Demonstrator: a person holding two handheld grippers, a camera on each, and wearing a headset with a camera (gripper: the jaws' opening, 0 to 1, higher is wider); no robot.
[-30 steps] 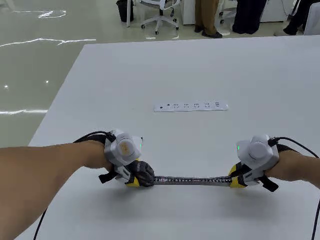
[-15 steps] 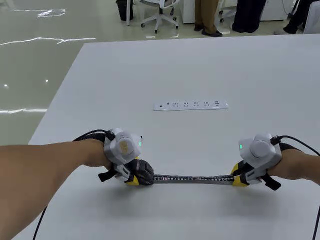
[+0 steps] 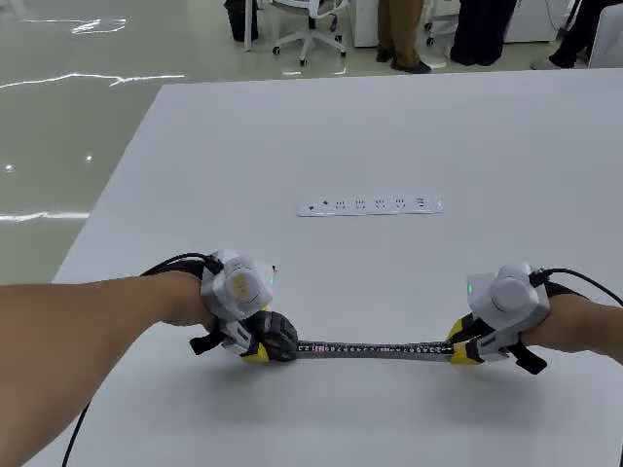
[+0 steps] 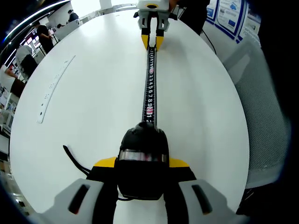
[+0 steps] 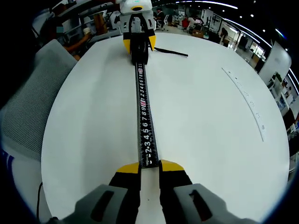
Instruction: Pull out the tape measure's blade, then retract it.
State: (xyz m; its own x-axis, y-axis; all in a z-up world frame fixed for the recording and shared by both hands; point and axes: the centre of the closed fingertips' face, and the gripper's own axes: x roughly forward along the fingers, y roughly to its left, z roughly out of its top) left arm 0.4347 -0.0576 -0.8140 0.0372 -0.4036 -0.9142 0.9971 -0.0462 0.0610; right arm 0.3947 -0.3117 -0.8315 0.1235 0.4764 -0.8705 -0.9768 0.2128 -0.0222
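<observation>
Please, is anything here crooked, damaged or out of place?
Nothing stands out. The blade runs straight from the tape measure case in the left gripper to the right gripper. The power strip lies flat.

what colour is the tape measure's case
Black. The case shows best in the left gripper view.

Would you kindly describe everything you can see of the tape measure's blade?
The blade is a narrow dark strip with pale numerals and a red mark. Drawn out, it runs straight from the black case, clamped in the left gripper, to the right gripper, whose jaws pinch its tip. It lies low along the white table; contact is unclear.
</observation>
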